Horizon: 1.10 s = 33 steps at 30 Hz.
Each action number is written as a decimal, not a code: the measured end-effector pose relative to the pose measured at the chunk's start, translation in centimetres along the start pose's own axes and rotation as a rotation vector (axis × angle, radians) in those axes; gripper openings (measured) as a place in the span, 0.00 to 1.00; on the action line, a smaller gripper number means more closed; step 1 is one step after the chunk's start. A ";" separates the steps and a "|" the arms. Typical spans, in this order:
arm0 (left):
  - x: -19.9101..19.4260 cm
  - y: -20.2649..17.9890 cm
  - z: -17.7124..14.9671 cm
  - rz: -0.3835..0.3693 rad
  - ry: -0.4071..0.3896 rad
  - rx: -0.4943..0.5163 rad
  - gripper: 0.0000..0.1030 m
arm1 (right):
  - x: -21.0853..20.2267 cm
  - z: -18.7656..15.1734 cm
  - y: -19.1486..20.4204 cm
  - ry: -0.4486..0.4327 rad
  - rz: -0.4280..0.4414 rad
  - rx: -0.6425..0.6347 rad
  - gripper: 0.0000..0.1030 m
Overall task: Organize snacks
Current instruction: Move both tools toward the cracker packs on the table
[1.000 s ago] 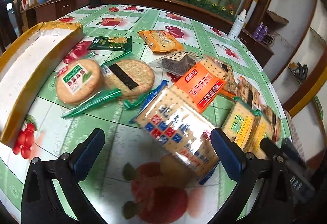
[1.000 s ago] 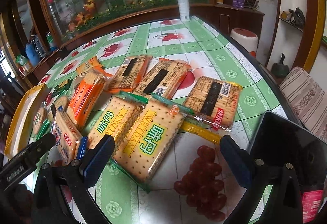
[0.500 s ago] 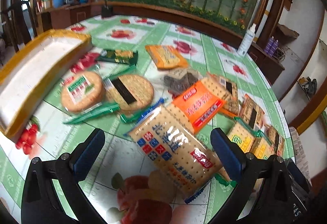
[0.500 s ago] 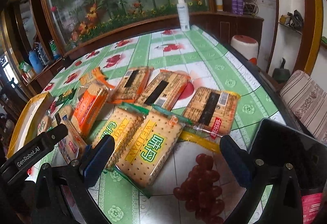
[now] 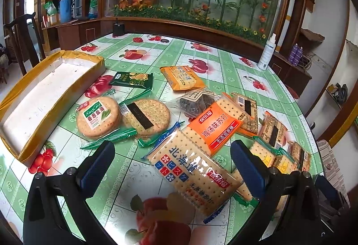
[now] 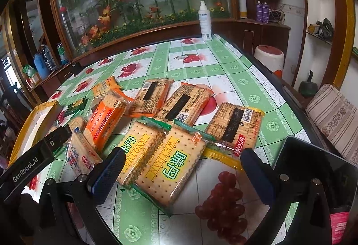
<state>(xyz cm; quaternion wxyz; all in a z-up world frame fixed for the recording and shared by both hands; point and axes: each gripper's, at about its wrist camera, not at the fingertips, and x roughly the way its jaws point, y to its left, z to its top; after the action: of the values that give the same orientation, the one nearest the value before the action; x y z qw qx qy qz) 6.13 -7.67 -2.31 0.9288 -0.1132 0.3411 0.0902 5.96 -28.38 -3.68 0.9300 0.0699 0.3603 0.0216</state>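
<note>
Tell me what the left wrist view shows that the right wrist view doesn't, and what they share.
Only the left wrist view: the two round cracker packs lying flat, and the clear packet of dark snacks.

Only the right wrist view: the dark screen at the table's edge and the striped cushion.

Both: the orange cracker pack, the yellow-edged tray, the white spray bottle, and an open, empty gripper.

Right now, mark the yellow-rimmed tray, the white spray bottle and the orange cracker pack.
yellow-rimmed tray (image 5: 52, 108), left wrist view, on its near yellow side wall.
white spray bottle (image 6: 205, 23), right wrist view, on the middle of its body.
orange cracker pack (image 5: 216, 127), left wrist view, on its orange label.
</note>
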 end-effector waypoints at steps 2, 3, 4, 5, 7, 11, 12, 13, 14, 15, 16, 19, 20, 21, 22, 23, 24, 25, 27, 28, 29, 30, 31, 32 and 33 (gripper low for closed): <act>-0.1 0.0 0.0 0.000 0.000 0.002 1.00 | -0.4 0.1 0.3 -0.016 -0.032 -0.019 1.00; -0.1 0.0 0.1 0.000 -0.001 0.002 1.00 | -0.6 0.1 0.5 -0.027 -0.055 -0.033 1.00; -0.1 0.1 0.0 0.001 -0.001 0.002 1.00 | -0.9 0.1 0.9 -0.043 -0.089 -0.056 1.00; -0.1 0.1 0.1 0.002 0.000 0.003 1.00 | -1.1 0.2 1.1 -0.052 -0.111 -0.072 1.00; -0.1 0.1 0.0 0.001 0.001 0.003 1.00 | -1.6 0.3 1.7 -0.077 -0.161 -0.109 1.00; 0.0 0.3 0.0 0.004 0.003 0.002 1.00 | -2.1 0.4 2.2 -0.099 -0.198 -0.142 1.00; 0.1 0.4 -0.1 0.006 0.004 0.002 1.00 | -2.1 0.4 2.2 -0.099 -0.199 -0.145 1.00; 0.1 0.5 -0.1 0.008 0.005 0.003 1.00 | -2.1 0.4 2.3 -0.099 -0.201 -0.146 1.00; 0.2 0.6 -0.2 0.010 0.008 0.004 1.00 | -2.2 0.4 2.3 -0.099 -0.201 -0.146 1.00; 0.3 0.6 -0.3 0.011 0.011 0.003 1.00 | -2.2 0.4 2.3 -0.098 -0.201 -0.147 1.00; 0.3 0.7 -0.4 0.012 0.013 0.003 1.00 | -2.2 0.4 2.3 -0.099 -0.203 -0.148 1.00; 0.6 0.8 -0.6 0.015 0.021 0.007 1.00 | -2.2 0.4 2.3 -0.099 -0.206 -0.149 1.00; 0.6 0.7 -0.6 0.017 0.024 0.008 1.00 | -2.2 0.4 2.3 -0.100 -0.208 -0.151 1.00; 0.7 0.7 -0.7 0.016 0.027 0.008 1.00 | -2.3 0.3 2.3 -0.101 -0.209 -0.153 1.00; 0.7 0.7 -0.7 0.016 0.029 0.007 1.00 | -2.2 0.3 2.4 -0.100 -0.208 -0.153 1.00; 0.8 0.7 -0.8 0.018 0.030 0.006 1.00 | -2.2 0.3 2.4 -0.098 -0.209 -0.152 1.00; 0.9 0.7 -0.8 0.021 0.036 0.007 1.00 | -2.2 0.2 2.4 -0.098 -0.211 -0.153 1.00; 1.1 0.8 -0.8 0.020 0.042 0.005 1.00 | -2.1 0.1 2.4 -0.094 -0.206 -0.150 1.00; 1.5 0.9 -0.9 0.024 0.058 -0.003 1.00 | -1.6 0.1 1.8 -0.064 -0.160 -0.113 1.00; 1.8 1.0 -0.9 0.024 0.068 -0.008 1.00 | -1.3 0.0 1.4 -0.045 -0.139 -0.088 1.00; 2.1 1.1 -0.9 0.025 0.078 -0.014 1.00 | -0.8 -0.1 0.9 -0.025 -0.111 -0.058 1.00; 2.3 1.1 -0.9 0.025 0.085 -0.019 1.00 | -0.5 -0.3 0.5 -0.009 -0.094 -0.034 1.00; 2.5 1.2 -1.0 0.025 0.093 -0.029 1.00 | 0.0 -0.4 0.0 0.014 -0.067 -0.002 1.00; 2.7 1.3 -1.0 0.027 0.099 -0.034 1.00 | 0.5 -0.5 -0.5 0.032 -0.050 0.023 1.00; 2.9 1.2 -1.0 0.033 0.102 -0.035 1.00 | 0.9 -0.6 -0.7 0.044 -0.040 0.041 1.00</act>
<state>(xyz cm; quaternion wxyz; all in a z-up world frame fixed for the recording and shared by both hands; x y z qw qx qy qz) 7.39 -6.50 -5.11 0.9065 -0.1284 0.3882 0.1055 6.18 -28.97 -4.82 0.9204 0.0812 0.3825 -0.0031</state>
